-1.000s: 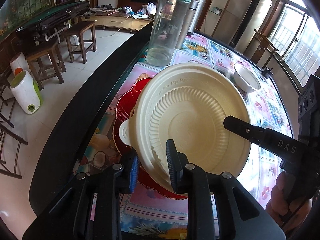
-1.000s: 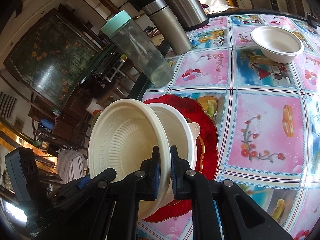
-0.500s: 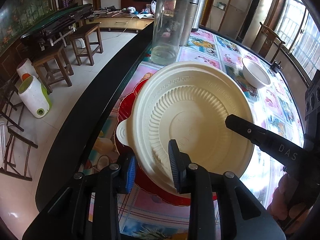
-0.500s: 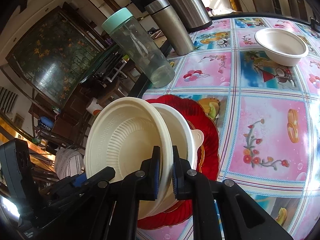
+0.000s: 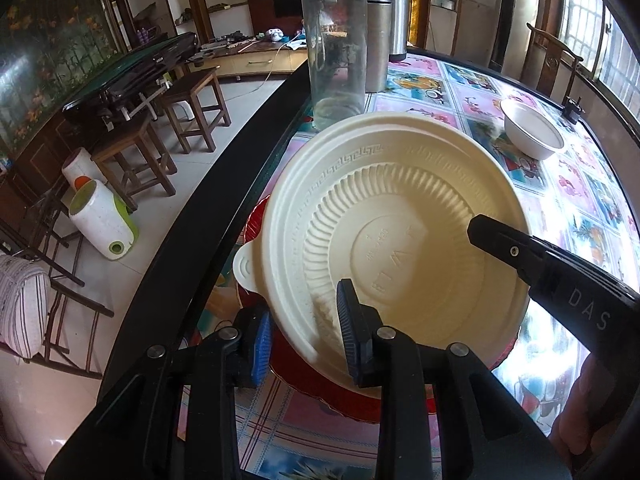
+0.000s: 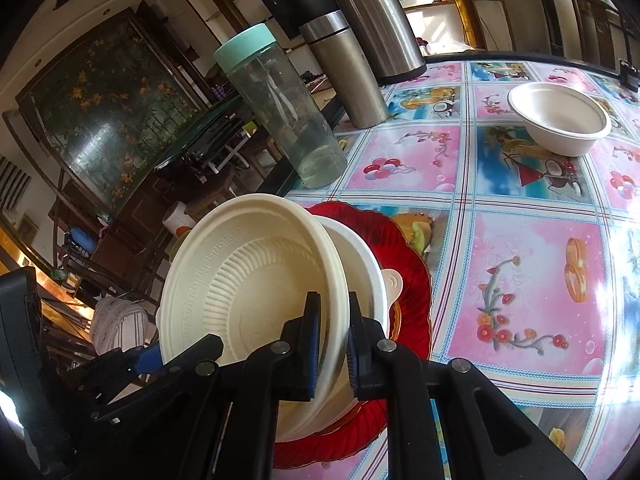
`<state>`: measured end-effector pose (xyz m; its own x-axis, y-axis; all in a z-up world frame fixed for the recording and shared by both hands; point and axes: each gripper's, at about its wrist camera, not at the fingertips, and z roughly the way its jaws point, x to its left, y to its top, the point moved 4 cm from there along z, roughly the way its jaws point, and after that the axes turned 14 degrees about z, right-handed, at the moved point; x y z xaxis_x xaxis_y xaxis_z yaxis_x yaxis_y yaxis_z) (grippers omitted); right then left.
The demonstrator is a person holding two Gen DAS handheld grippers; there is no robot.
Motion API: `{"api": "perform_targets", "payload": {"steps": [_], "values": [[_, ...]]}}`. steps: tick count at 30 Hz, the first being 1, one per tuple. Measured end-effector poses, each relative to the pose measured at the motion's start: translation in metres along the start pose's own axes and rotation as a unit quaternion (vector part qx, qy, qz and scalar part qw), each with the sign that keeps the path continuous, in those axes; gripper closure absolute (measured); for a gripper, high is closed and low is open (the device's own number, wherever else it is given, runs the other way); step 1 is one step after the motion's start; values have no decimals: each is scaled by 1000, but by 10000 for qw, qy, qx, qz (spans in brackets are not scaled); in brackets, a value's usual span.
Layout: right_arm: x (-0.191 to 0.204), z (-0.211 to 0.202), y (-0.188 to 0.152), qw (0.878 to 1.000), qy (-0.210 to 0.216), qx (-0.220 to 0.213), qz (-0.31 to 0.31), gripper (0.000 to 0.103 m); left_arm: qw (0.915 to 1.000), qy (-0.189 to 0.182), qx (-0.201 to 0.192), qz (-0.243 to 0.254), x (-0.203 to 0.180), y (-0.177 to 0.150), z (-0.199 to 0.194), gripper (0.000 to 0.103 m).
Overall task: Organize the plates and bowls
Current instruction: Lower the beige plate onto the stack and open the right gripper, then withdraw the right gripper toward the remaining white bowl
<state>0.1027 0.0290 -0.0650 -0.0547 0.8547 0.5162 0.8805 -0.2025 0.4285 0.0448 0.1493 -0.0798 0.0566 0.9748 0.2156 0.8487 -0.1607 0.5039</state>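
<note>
A ribbed cream bowl (image 5: 400, 208) (image 6: 248, 280) is tilted on edge over a second cream bowl (image 6: 360, 256) with a tab handle (image 5: 244, 268). Both sit on a red plate (image 6: 400, 248) (image 5: 316, 390). My right gripper (image 6: 332, 344) is shut on the tilted bowl's rim, and one of its fingers (image 5: 520, 248) reaches across the bowl's inside. My left gripper (image 5: 304, 340) straddles the near rim with a gap beside its left pad (image 5: 260, 340), so it is open. A small white bowl (image 5: 532, 132) (image 6: 560, 120) stands alone at the far right.
A clear bottle with a mint lid (image 5: 336, 48) (image 6: 280, 112) and steel flasks (image 5: 378, 36) (image 6: 344, 68) stand behind the plate. The table's black edge (image 5: 224, 208) runs just left of the stack. Stools and a white appliance stand on the floor below.
My left gripper's jaws have spread slightly, and its left pad has come off the bowl's rim. The right gripper keeps its hold, and the bowl stays tilted.
</note>
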Motion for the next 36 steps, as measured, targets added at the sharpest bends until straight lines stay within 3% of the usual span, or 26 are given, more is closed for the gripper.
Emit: {"api": "perform_targets", "payload": {"steps": [5,14,19,30,36], "values": [[0,3,-2,9998,-153,-71,-129,88,9986,467,-98,240,-4,2,-4,75],[1,1,-5,9990,-276,-239,-274,87,9962,786,-145,353,-4,1,-8,74],[5,-1,-5,9978,-309,-400,-440,78,9928,1079,-236,459,-4,3,-13,74],[2,-33,8,9957,178,-864,-292,67,9898,1277,-385,494,-6,5,-29,74],[-19,-46,19,9952,144,-968,-67,67,9885,1320,-507,530,-12,11,-39,74]]}}
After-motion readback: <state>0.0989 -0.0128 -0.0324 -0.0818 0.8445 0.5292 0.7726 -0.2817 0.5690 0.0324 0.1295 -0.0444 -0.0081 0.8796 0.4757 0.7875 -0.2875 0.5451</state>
